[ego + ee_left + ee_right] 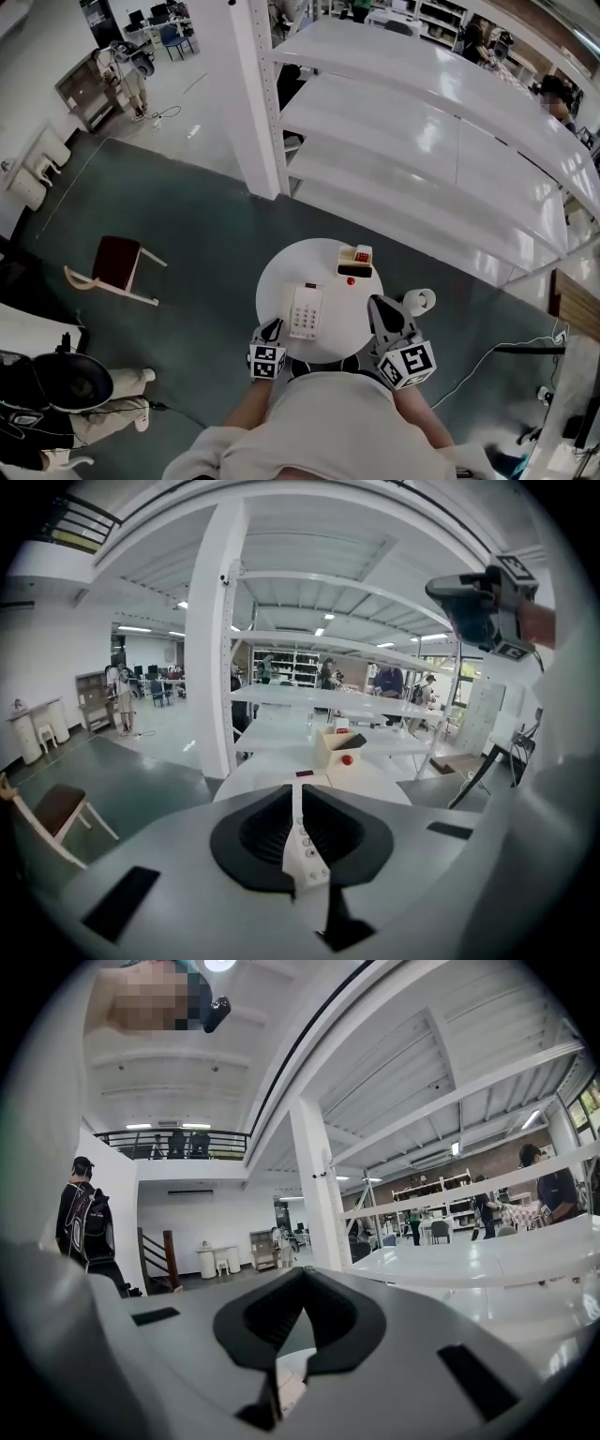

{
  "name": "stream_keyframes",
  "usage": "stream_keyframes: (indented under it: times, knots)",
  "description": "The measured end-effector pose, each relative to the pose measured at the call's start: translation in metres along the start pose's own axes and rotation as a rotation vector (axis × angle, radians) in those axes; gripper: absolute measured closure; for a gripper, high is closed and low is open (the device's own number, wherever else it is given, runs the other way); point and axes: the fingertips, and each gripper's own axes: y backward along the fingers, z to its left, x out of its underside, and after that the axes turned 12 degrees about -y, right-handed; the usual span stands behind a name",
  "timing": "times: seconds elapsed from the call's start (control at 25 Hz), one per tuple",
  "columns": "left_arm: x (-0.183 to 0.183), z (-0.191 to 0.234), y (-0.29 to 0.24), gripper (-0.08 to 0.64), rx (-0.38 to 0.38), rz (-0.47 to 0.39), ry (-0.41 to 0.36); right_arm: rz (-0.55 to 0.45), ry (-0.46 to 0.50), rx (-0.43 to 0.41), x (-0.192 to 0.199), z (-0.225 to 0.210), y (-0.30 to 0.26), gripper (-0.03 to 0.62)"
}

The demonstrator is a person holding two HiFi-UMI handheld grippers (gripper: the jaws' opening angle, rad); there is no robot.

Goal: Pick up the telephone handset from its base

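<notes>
The white telephone [306,311] lies flat on the round white table [281,272], keypad up, with the handset on its base. My left gripper [274,325] is shut just left of the phone's near end, at the table's near edge. In the left gripper view the closed jaws [298,791] leave a thin slit through which the phone's keys [306,842] show. My right gripper [374,301] is at the table's right edge, apart from the phone, pointing level across the room with its tips [300,1277] together and nothing held.
A small cream box [356,257] and a red ball [351,280] sit at the table's far side. A white cup-like thing [420,302] stands right of the table. White shelving [422,141] and a pillar [258,94] rise beyond; a chair [117,267] is at the left.
</notes>
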Motion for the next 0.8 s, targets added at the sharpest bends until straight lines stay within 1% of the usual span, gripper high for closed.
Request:
stream_keyframes:
  times: [0.08, 0.12, 0.16, 0.2, 0.24, 0.28, 0.4, 0.6, 0.8]
  knots:
    - [0.009, 0.001, -0.006, 0.535, 0.011, 0.031, -0.001, 0.003, 0.002, 0.004, 0.002, 0.000, -0.002, 0.583]
    - [0.013, 0.003, -0.010, 0.497, 0.016, 0.049, 0.002, 0.003, 0.001, 0.008, 0.003, -0.001, -0.003, 0.583]
    - [0.016, 0.004, -0.013, 0.404, 0.022, 0.074, 0.005, 0.003, -0.001, 0.012, 0.003, -0.001, -0.004, 0.583]
    - [0.020, 0.004, -0.017, 0.331, 0.028, 0.100, 0.003, 0.004, -0.001, 0.015, 0.003, -0.001, -0.005, 0.583]
    - [0.023, 0.004, -0.019, 0.296, 0.033, 0.120, -0.002, 0.004, -0.001, 0.017, 0.003, -0.001, -0.005, 0.583]
    - [0.024, 0.003, -0.022, 0.283, 0.038, 0.132, -0.007, 0.005, 0.000, 0.020, 0.003, -0.001, -0.004, 0.583]
    - [0.025, 0.003, -0.028, 0.276, 0.043, 0.146, 0.008, 0.008, -0.003, 0.038, 0.002, -0.003, 0.000, 0.583]
    - [0.034, 0.010, -0.045, 0.276, 0.049, 0.199, 0.094, 0.011, 0.003, 0.056, 0.003, -0.009, 0.001, 0.583]
    - [0.038, 0.015, -0.060, 0.276, 0.055, 0.246, 0.109, 0.010, -0.001, 0.092, 0.002, -0.018, 0.007, 0.583]
